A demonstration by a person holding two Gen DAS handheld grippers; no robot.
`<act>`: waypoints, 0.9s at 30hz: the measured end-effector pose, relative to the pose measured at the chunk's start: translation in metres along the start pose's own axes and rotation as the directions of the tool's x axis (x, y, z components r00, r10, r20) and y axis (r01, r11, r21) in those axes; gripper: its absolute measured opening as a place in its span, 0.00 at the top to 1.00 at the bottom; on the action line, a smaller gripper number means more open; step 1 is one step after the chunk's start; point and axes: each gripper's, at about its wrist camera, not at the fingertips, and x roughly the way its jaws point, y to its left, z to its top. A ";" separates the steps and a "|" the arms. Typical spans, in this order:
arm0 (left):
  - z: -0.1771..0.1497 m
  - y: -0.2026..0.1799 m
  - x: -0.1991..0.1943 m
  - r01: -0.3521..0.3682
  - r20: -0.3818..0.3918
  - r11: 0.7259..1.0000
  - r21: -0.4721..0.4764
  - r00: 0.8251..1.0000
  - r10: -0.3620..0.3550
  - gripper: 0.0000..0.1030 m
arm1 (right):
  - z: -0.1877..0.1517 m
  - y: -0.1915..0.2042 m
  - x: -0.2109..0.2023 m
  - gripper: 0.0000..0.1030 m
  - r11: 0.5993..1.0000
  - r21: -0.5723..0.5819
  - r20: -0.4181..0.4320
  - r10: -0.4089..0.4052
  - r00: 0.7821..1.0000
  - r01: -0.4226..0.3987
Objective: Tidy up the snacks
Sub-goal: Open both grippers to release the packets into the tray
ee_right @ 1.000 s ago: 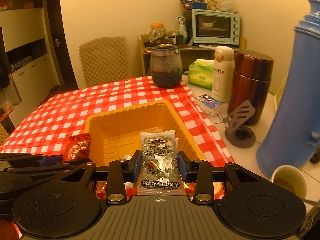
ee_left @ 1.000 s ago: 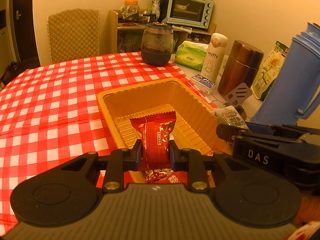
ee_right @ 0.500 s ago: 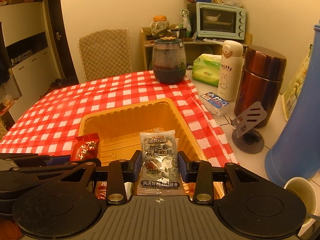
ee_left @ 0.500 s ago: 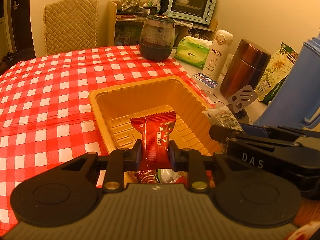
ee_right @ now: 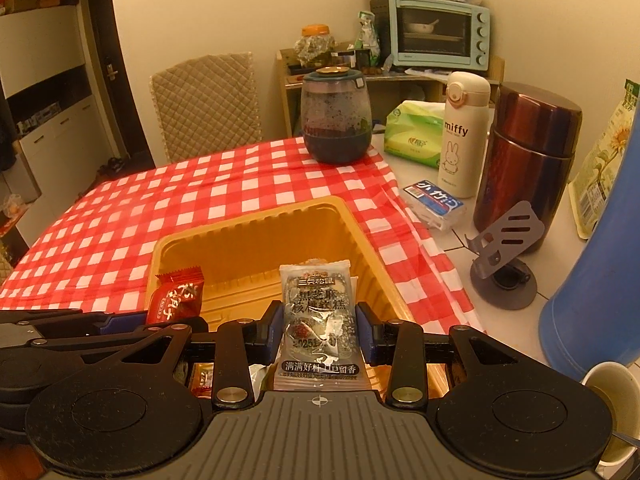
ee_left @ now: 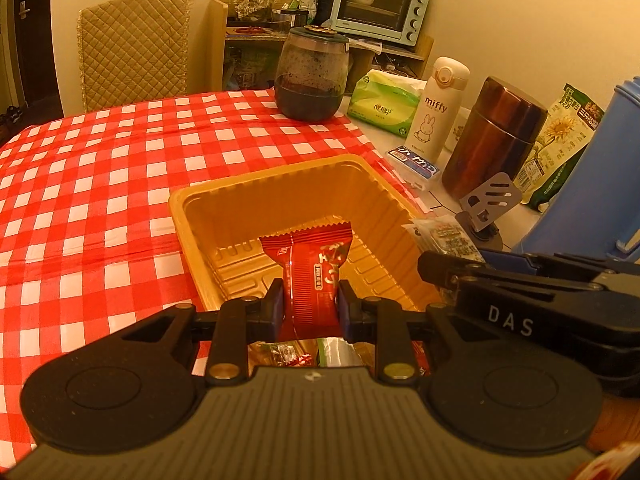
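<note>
Red wrapped snack (ee_left: 310, 280) pinched in left tongs (ee_left: 310, 304), above yellow tray (ee_left: 248, 184). Right view: right tongs (ee_right: 318, 326) clamp grey sesame packet (ee_right: 318, 312) over tray; both undropped, tray looks nearly empty, early on.

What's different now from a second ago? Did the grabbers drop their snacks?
No drops. Both grippers lifted and pulled back a little, so the yellow tray shows more fully and sits farther ahead. The left gripper still pinches the red snack packet, and the right gripper still pinches the clear sesame snack packet. The tray and checkered tablecloth stayed put.
</note>
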 end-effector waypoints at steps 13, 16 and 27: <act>-0.007 0.023 -0.008 -0.036 0.030 0.999 -0.027 0.999 0.037 0.60 | -0.005 -0.005 -0.001 0.62 1.000 0.023 -0.011 -0.005 1.000 0.006; -0.014 0.034 -0.017 -0.060 0.040 0.997 -0.041 0.997 0.062 0.60 | -0.006 -0.006 -0.002 0.62 1.000 0.031 -0.013 -0.001 1.000 0.001; -0.031 0.055 -0.044 -0.095 0.058 0.992 -0.082 0.993 0.100 0.57 | -0.005 0.003 -0.002 0.62 0.999 0.032 -0.011 0.032 0.999 -0.032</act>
